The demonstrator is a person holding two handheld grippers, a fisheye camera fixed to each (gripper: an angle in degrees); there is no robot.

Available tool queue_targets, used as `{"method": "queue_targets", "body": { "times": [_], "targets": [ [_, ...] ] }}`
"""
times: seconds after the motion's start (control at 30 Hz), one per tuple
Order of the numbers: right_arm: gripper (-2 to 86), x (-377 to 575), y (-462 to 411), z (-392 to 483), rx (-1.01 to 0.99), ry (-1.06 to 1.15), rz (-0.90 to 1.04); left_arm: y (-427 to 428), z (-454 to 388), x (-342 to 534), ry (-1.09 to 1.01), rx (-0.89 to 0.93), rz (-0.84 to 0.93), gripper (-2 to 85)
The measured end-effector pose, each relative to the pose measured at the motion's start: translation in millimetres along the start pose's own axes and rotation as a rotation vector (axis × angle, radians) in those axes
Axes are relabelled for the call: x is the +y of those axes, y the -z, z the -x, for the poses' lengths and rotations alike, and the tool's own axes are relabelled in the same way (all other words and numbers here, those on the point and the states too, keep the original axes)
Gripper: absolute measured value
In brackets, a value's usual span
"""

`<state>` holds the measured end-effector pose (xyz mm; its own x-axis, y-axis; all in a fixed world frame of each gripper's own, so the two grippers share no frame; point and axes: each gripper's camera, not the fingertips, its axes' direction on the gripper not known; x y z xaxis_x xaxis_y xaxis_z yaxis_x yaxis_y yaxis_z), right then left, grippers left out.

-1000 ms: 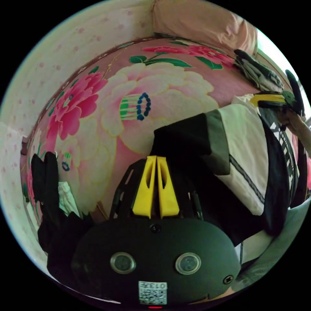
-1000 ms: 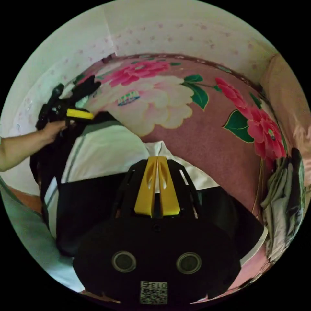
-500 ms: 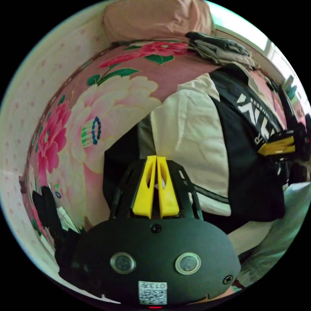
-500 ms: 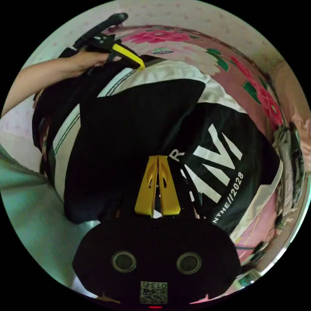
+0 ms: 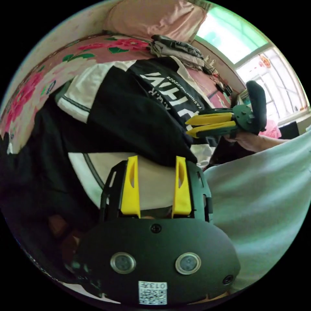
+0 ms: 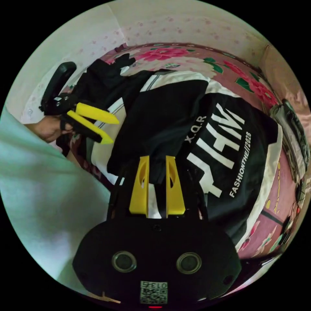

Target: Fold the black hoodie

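Observation:
The black hoodie [image 5: 129, 107] [image 6: 168, 110], with white panels and white lettering, lies folded over on a pink floral bedsheet [image 5: 29, 94] [image 6: 252, 87]. My left gripper [image 5: 155, 158] is open, its jaws wide apart over a white panel at the hoodie's near edge. It also appears in the right gripper view [image 6: 115, 132], held in a hand, jaws splayed. My right gripper [image 6: 155, 157] is open with a narrower gap, and a fold of black cloth lies between and below its jaws. In the left gripper view the right gripper [image 5: 187, 129] hovers at the lettered edge.
A pile of grey clothes [image 5: 175, 48] [image 6: 291, 129] lies beyond the hoodie by a pink pillow [image 5: 155, 19]. More dark clothing [image 6: 107, 71] sits at the bed's far side. The person's pale green clothing [image 5: 259, 194] [image 6: 39, 194] is close by. A bright window [image 5: 259, 48] stands behind.
Both grippers, shut half a second ago, have opened and let go of the hoodie. The hoodie's far part was brought over towards the person, and the lettered panel now lies on top.

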<state>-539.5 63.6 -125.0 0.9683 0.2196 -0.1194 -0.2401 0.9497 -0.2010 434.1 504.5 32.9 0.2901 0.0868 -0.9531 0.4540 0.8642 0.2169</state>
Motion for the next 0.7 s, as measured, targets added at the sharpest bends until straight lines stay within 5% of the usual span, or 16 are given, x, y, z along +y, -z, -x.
{"method": "queue_targets", "body": {
  "times": [0.23,0.47,0.6,0.7],
  "targets": [
    [5.0,-15,-26,-2,0.013,-0.028,0.087,-27,45,-15,0.270,0.295,0.051,3.3],
    [4.5,-29,38,12,-0.156,-0.007,-0.024,7,37,16,0.188,0.155,-0.021,3.4],
    [5.2,-37,0,23,-0.115,0.097,0.147,-12,44,47,0.269,0.177,-0.038,1.7],
    [5.4,-44,33,31,-0.089,0.178,0.027,0,14,64,0.216,-0.068,-0.056,0.7]
  ]
}}
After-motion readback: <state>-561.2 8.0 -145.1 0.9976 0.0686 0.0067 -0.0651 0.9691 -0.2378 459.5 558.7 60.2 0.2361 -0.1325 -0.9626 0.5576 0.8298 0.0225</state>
